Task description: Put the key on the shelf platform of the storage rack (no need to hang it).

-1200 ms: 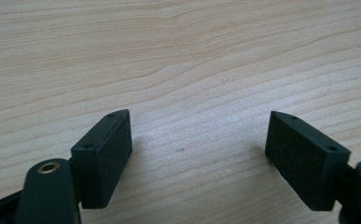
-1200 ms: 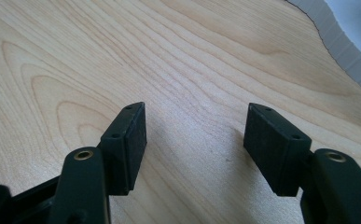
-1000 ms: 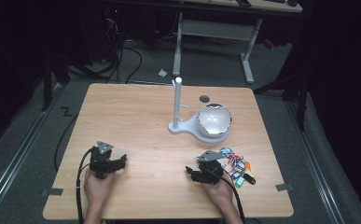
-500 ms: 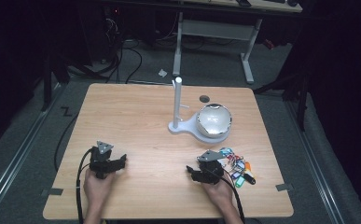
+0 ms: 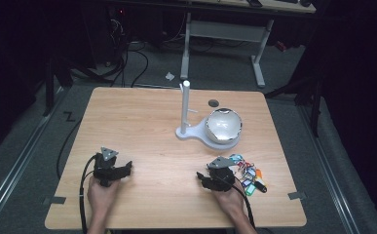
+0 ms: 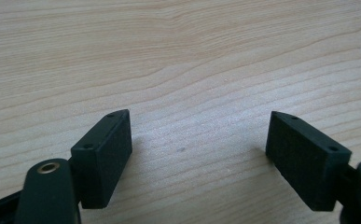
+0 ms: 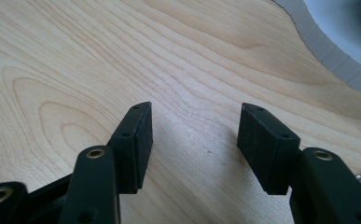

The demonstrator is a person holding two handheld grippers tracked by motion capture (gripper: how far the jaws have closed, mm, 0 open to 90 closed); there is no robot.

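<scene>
My left gripper (image 5: 126, 169) rests low on the wooden table (image 5: 142, 117) at the front left. In the left gripper view (image 6: 199, 135) its jaws stand wide apart over bare wood. At the front right lies my right gripper (image 5: 203, 179), open, with nothing between its jaws (image 7: 194, 123). Its jaws have just been closing a little. A bunch of keys with coloured tags (image 5: 247, 173) lies just right of that gripper. Beyond it a white stand with an upright post (image 5: 185, 105) carries a shiny white bowl (image 5: 223, 125). The stand's base edge (image 7: 336, 42) shows at the top right of the right gripper view.
A small dark disc (image 5: 214, 103) sits on the table behind the bowl. Cables trail from both grippers over the front edge. Beyond the table stand a desk frame (image 5: 254, 44) and loose floor cables.
</scene>
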